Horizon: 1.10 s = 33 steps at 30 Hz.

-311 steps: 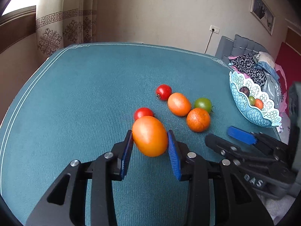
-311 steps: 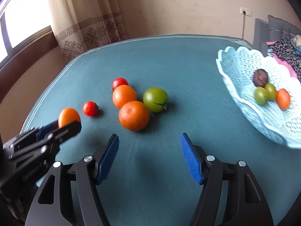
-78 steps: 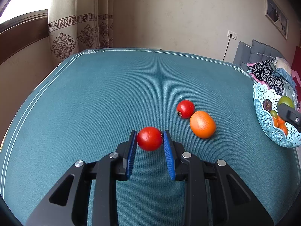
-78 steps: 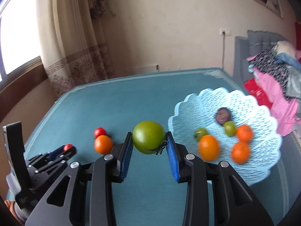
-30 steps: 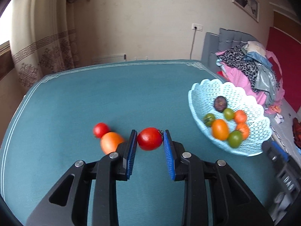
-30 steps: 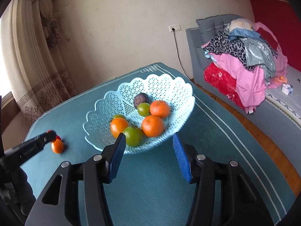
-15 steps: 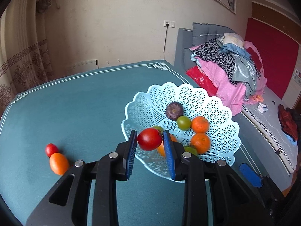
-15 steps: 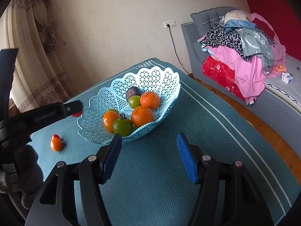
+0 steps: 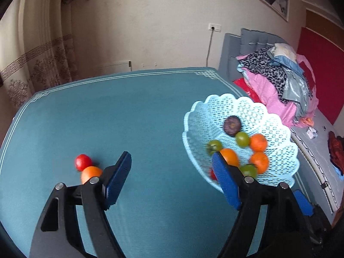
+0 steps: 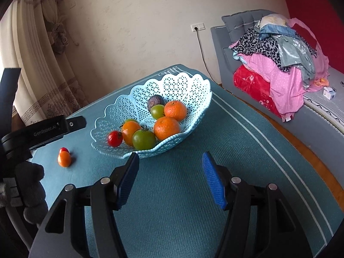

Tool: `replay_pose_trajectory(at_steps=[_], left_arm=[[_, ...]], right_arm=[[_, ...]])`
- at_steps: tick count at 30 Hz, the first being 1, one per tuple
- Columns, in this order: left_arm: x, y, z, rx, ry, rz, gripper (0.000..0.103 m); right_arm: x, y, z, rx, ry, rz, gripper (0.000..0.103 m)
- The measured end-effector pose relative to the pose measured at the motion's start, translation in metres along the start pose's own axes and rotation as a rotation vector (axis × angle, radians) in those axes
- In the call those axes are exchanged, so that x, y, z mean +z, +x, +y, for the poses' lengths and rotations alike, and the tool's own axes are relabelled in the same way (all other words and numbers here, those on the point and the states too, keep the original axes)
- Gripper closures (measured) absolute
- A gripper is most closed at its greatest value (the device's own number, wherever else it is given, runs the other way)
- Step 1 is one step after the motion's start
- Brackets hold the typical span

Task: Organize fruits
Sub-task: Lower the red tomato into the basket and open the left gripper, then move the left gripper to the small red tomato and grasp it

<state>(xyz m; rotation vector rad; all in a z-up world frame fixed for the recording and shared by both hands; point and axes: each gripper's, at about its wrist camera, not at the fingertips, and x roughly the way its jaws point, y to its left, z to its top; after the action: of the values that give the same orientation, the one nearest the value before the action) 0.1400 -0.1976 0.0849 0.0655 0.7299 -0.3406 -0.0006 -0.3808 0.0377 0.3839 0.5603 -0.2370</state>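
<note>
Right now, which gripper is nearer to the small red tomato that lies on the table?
Left. The left gripper hangs open just beside the red tomato on the table; the right gripper is farther, in front of the basket.

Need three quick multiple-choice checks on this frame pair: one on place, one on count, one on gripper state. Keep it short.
1. Where does the small red tomato lie?
A. in the pale blue lattice plastic basket
B. on the teal tablecloth
C. between the left gripper fingers

2. How many fruits are left on the tablecloth outside the basket?
A. none
B. two
C. four

3. What is between the right gripper fingers?
A. a green tomato
B. an orange
C. nothing

Key: 1 A, the right wrist view shows it inside the basket's near rim. 2 B, only a red tomato and an orange fruit sit there, side by side. 3 C, its fingers stand apart over bare cloth.
</note>
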Motion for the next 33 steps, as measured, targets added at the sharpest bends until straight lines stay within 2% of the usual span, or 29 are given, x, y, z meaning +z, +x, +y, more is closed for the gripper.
replay_pose_trajectory(at_steps=[13, 18, 22, 29, 32, 33], left_arm=[[0.001, 0.005, 0.083, 0.130, -0.119, 0.040, 0.021], [0.000, 0.019, 0.112, 0.123, -0.202, 0.104, 0.021], [0.001, 0.034, 0.132, 0.085, -0.283, 0.180, 0.031], [-0.001, 0.060, 0.150, 0.036, -0.393, 0.262, 0.048], [-0.001, 0.063, 0.155, 0.027, -0.412, 0.259, 0.049], [-0.001, 0.064, 0.155, 0.024, -0.413, 0.258, 0.053]], right_arm=[[-0.009, 0.002, 0.023, 0.024, -0.068, 0.035, 0.042], [-0.013, 0.004, 0.033, 0.034, -0.097, 0.053, 0.042], [-0.016, 0.005, 0.040, 0.034, -0.124, 0.060, 0.042], [-0.018, 0.008, 0.046, 0.035, -0.148, 0.080, 0.042], [-0.020, 0.008, 0.050, 0.037, -0.158, 0.086, 0.042], [-0.020, 0.009, 0.052, 0.038, -0.162, 0.088, 0.042]])
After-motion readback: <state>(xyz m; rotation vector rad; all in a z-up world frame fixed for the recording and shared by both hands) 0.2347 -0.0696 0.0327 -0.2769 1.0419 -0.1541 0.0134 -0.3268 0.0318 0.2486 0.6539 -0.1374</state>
